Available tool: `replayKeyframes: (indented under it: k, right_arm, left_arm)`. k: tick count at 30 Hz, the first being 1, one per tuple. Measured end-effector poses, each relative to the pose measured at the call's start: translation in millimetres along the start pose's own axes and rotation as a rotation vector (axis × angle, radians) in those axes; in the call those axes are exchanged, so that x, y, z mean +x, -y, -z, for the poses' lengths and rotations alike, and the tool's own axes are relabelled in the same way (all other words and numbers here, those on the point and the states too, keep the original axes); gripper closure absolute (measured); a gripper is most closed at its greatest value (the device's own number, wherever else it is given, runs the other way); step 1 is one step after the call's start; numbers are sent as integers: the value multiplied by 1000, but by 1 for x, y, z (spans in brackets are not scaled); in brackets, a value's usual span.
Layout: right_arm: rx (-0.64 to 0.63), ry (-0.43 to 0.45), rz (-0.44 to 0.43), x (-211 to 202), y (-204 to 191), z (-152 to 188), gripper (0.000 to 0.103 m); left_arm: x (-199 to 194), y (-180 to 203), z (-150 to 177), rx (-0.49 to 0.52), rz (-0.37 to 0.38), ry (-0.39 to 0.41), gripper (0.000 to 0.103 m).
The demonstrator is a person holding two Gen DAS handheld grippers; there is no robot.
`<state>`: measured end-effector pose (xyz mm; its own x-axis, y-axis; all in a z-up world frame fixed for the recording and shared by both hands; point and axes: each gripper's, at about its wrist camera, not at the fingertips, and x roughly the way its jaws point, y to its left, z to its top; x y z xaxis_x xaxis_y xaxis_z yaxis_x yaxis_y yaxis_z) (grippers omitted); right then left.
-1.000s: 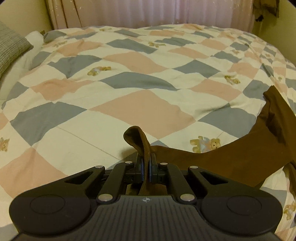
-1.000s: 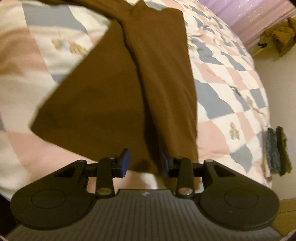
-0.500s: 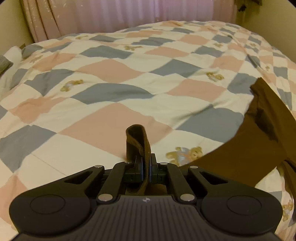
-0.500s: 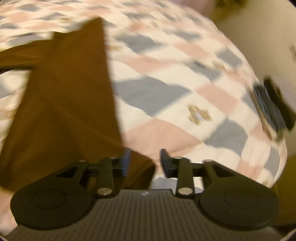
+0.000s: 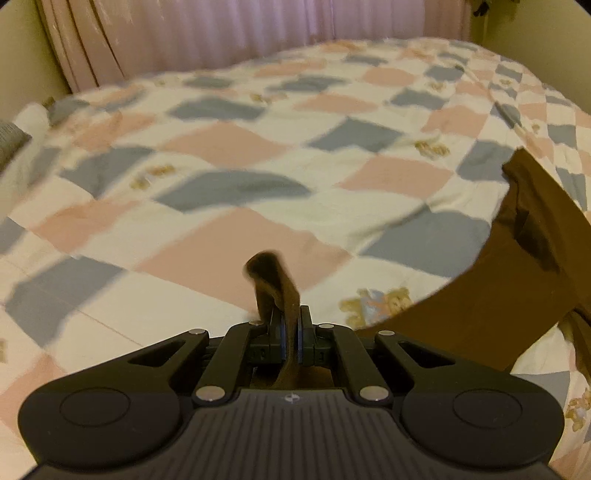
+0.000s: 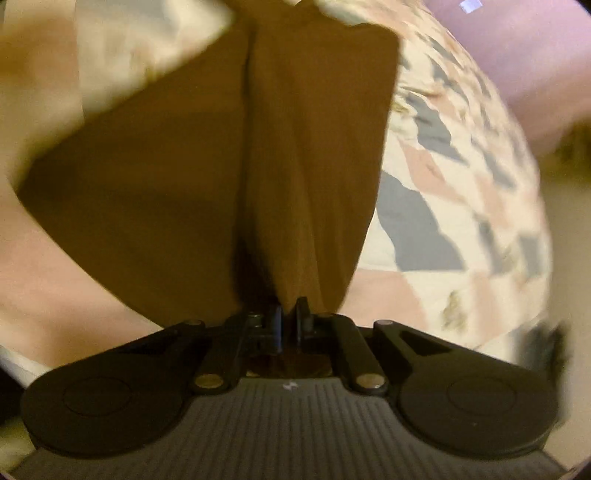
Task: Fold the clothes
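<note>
A brown garment (image 5: 491,295) lies on the checkered bed quilt (image 5: 229,206), stretching to the right in the left wrist view. My left gripper (image 5: 290,332) is shut on one brown corner, which sticks up between its fingers. In the right wrist view the same brown garment (image 6: 221,166) spreads ahead with a lengthwise fold. My right gripper (image 6: 288,325) is shut on its near edge, and the cloth rises in a ridge from the fingers.
The quilt (image 6: 461,192) has pink, grey and cream squares with teddy bears. Pink curtains (image 5: 221,33) hang behind the bed. A grey pillow (image 5: 11,140) lies at the far left. A dark object (image 6: 546,350) sits at the bed's right edge.
My right gripper has closed on the near edge of the brown garment; it was open before. My left gripper keeps its hold, and its view has shifted a little.
</note>
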<state>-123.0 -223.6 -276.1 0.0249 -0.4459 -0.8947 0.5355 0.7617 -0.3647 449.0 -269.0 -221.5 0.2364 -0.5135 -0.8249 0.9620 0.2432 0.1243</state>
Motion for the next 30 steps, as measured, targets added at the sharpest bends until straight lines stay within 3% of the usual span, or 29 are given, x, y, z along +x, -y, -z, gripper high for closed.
replayKeyframes:
  k: [5,9,13,19,23,26,27,28,30]
  right_arm:
    - [270,62,-247,-55,4,-25,97]
    - [344,83,-382,-42,-36,-46,97]
    - [375,20,-423,-6,-69,-47,97]
    - [448,64,-487,-39,-53,-39,102]
    - [457,46,-475,-41,-49,-35,101]
    - [450,24,-458,-24,-58,-42,93]
    - [455,47,-445,-20,-58,-50,86]
    - [468,66,-433,-16,-57,-59,71]
    - [486,101,-418,-11,-53,-73,67]
  left_arm:
    - [-48,-37,-9,-44,-42,90,99]
    - [-62,-57,-1,-79,-73,104,99]
    - [-58,-63,17,-80,-65,54,99]
    - [-71,-71,30,-128,-49,75,98]
    - [-83,-76,30,-174,-24,102,98]
    - [-78,-69,38,-167,-20,70,98]
    - [-76,-66,43,-172,-13,54,98]
    - [-73,-64,48,-180,-2,38,98]
    - [-70,-59,60,-199,3,13,98]
